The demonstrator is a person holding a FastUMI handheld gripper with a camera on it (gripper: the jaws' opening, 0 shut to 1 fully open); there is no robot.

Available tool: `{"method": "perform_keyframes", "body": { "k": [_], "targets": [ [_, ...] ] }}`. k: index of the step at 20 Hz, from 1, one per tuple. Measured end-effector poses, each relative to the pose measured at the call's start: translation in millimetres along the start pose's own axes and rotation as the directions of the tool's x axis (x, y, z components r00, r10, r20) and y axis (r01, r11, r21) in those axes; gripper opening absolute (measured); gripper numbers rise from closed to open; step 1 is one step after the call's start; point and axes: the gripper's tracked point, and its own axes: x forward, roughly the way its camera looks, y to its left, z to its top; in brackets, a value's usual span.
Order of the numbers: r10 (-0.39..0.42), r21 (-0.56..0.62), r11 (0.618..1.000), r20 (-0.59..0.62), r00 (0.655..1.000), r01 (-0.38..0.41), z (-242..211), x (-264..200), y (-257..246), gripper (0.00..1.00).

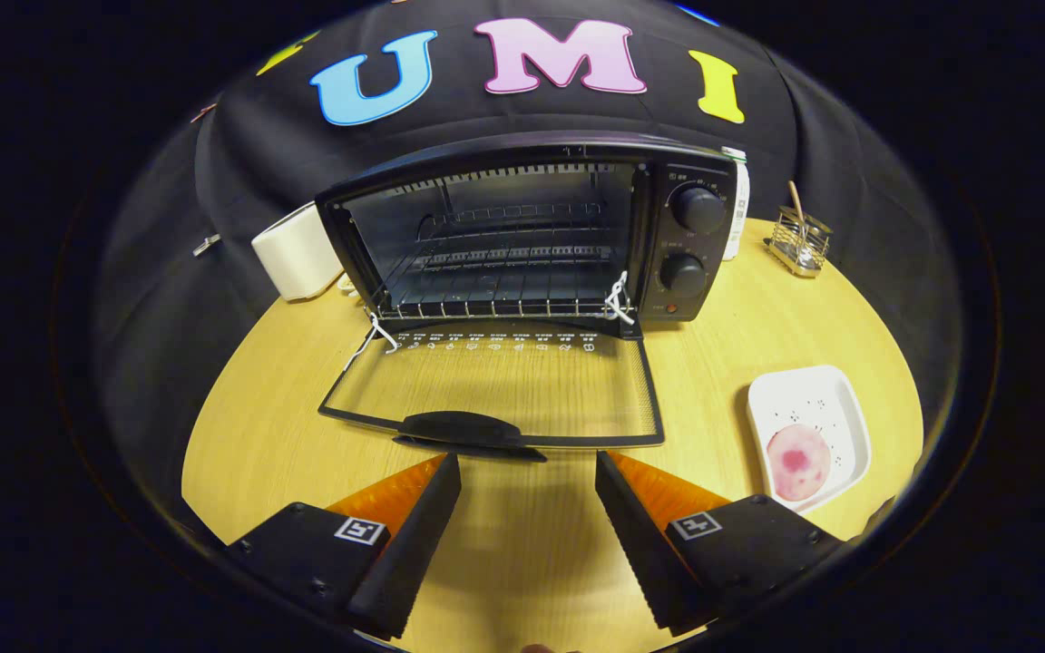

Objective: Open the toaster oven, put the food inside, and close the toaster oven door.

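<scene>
Beyond the tool's left finger, a white appliance [297,251] stands on the wooden surface [259,435], touching or just beside the toaster oven [532,227]. The oven sits straight ahead, its glass door [495,385] folded down flat, the door's handle [459,426] just ahead of the fingertips. The tool [528,472] hangs spread wide apart, holding nothing. Ahead and right of its right finger, a pink round of food [797,461] lies on a white plate [813,399]. Farther beyond, a small wire holder [799,240] stands.
</scene>
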Motion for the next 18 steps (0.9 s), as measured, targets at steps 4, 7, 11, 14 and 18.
{"method": "perform_keyframes", "body": {
  "k": [4,7,11,14,18],
  "targets": [
    [0.055,-0.076,0.996,-0.011,0.998,-0.056,12.7,-28.5,-29.5,0.98],
    [0.12,-0.136,0.983,-0.045,0.992,-0.125,25.6,-53.3,-49.9,0.98],
    [0.158,-0.174,0.971,-0.037,0.987,-0.162,47.2,-69.1,-95.8,0.98],
    [0.127,-0.156,0.977,-0.102,0.987,-0.142,46.8,-71.6,-141.8,0.98],
    [0.101,-0.067,0.991,-0.167,0.981,-0.113,38.0,-70.4,-193.4,0.99]
  ]
}}
